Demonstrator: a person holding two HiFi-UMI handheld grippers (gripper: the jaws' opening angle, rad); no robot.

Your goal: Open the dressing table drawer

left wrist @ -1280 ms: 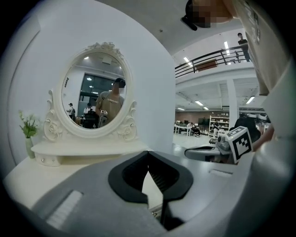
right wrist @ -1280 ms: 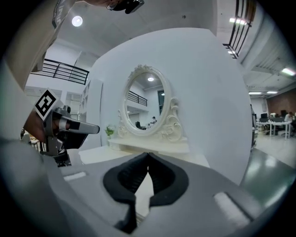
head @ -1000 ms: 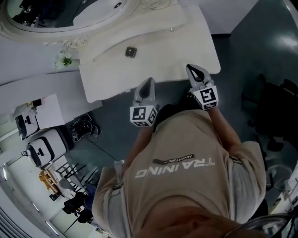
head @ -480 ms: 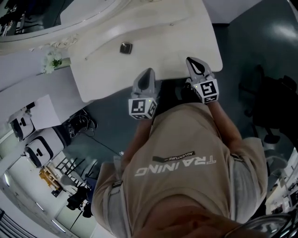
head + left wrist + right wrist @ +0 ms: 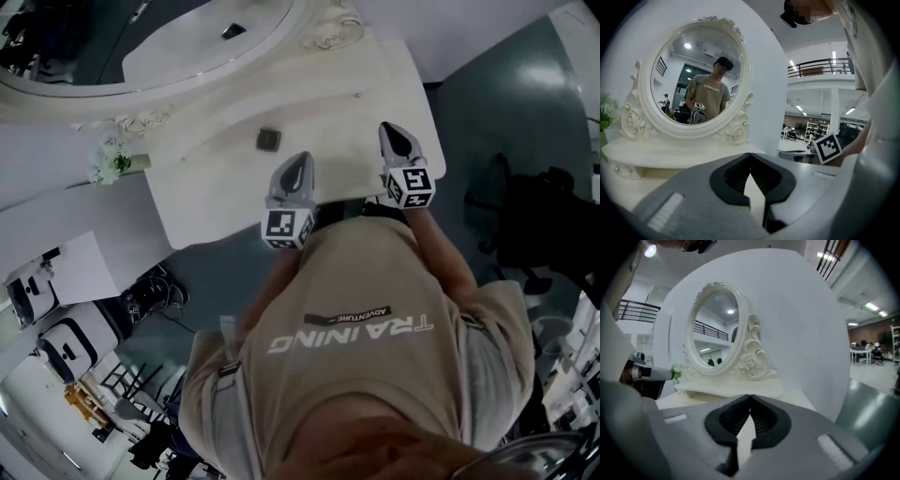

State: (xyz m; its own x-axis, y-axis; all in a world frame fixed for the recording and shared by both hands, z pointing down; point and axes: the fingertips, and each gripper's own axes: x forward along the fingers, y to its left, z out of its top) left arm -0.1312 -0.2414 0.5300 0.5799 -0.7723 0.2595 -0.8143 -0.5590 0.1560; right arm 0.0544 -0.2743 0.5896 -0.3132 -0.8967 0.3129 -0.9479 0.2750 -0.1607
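The white dressing table stands ahead of me with its oval carved mirror at the back. Its drawer is hidden under the front edge in every view. My left gripper hovers over the table's front edge, jaws shut on nothing. Over the front right corner my right gripper is shut and empty too. In the left gripper view the left gripper points at the mirror. The right gripper faces the mirror from the side.
A small dark square object lies on the tabletop just beyond the left gripper. White flowers sit at the table's left end. A black chair stands to the right, white machines to the lower left.
Both grippers have moved forward, from just in front of the table to over its front edge. Their jaws stayed shut.
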